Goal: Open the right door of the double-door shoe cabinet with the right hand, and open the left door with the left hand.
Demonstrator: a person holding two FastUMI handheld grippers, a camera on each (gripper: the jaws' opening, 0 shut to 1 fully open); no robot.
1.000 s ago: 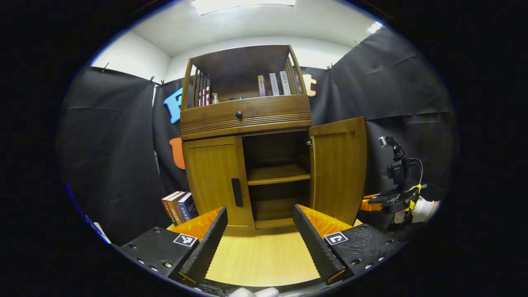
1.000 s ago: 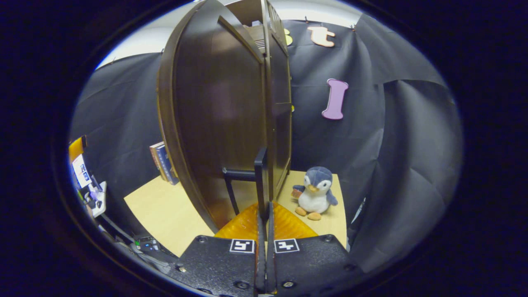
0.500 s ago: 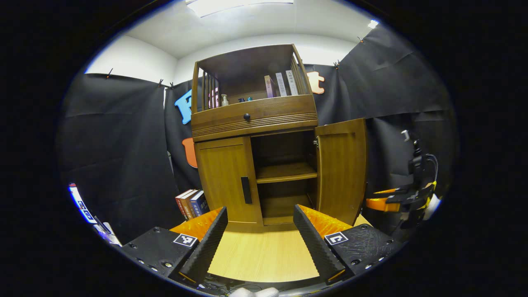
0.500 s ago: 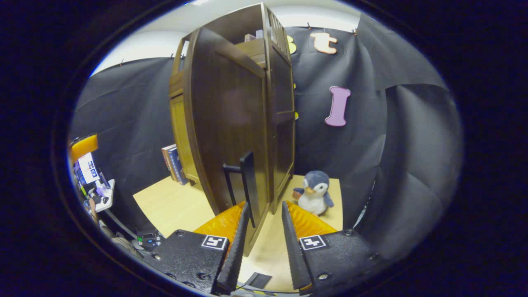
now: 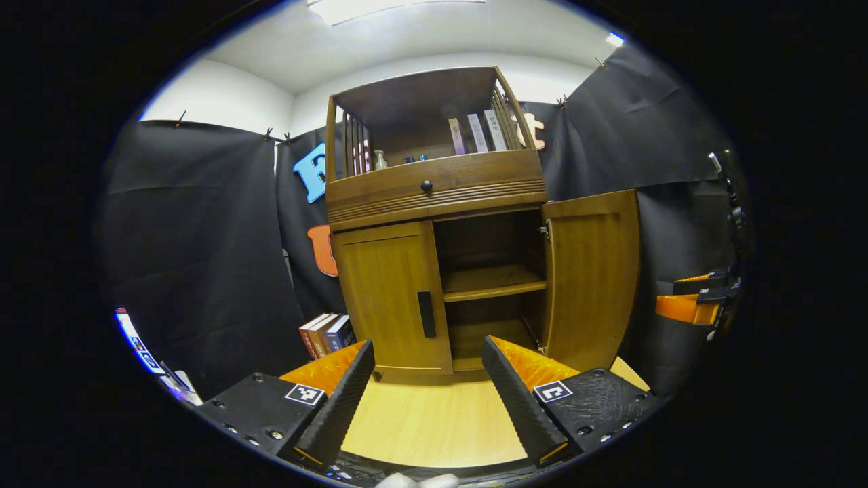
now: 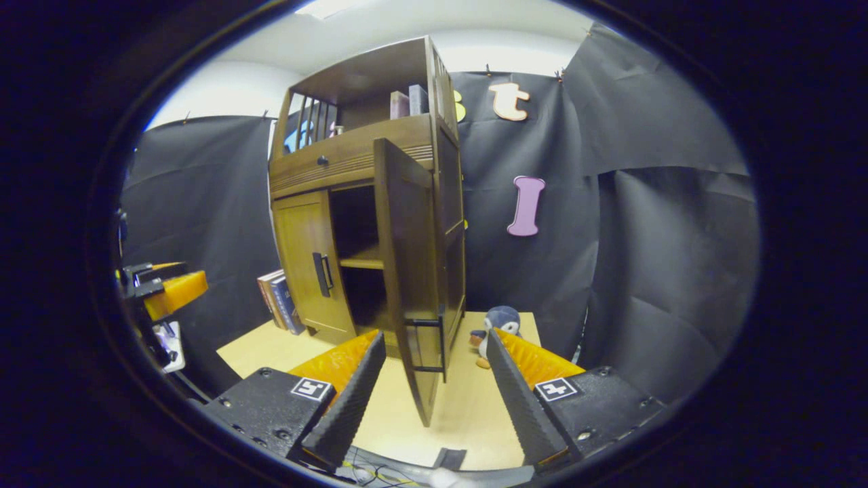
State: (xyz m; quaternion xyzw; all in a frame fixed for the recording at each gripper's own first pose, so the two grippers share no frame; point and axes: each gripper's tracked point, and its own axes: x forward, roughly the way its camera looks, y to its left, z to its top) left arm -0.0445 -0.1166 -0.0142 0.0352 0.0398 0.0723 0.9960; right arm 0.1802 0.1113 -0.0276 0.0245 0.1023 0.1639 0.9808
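Left gripper (image 5: 427, 396): I am holding it with its fingers spread wide and gripping nothing, low in the left gripper view, in front of the shoe cabinet (image 5: 434, 196).
Right gripper (image 6: 434, 400): I am keeping its fingers wide apart too, with nothing between them; the edge of the right door (image 6: 407, 271) is standing just beyond the gap.
Left door (image 5: 393, 298): it is sitting shut in the centre of the left gripper view, its dark handle (image 5: 425, 314) at the inner edge, not yet gripped.
Risk, left door: I am thinking the fingers may close beside the slim handle, or slide off it, if I am coming in at a slant; a crooked pull may shake the cabinet on the tabletop (image 5: 434, 427).
Risk, right door: it is standing open with nothing holding it, so it may swing if bumped.
Left gripper view shows: the front, with the inner shelf (image 5: 491, 281) and the open door's inner face.
Right gripper view shows: the open door's outer face with its handle (image 6: 434, 342), and a toy penguin (image 6: 491, 329) at the lower centre, beside the cabinet.
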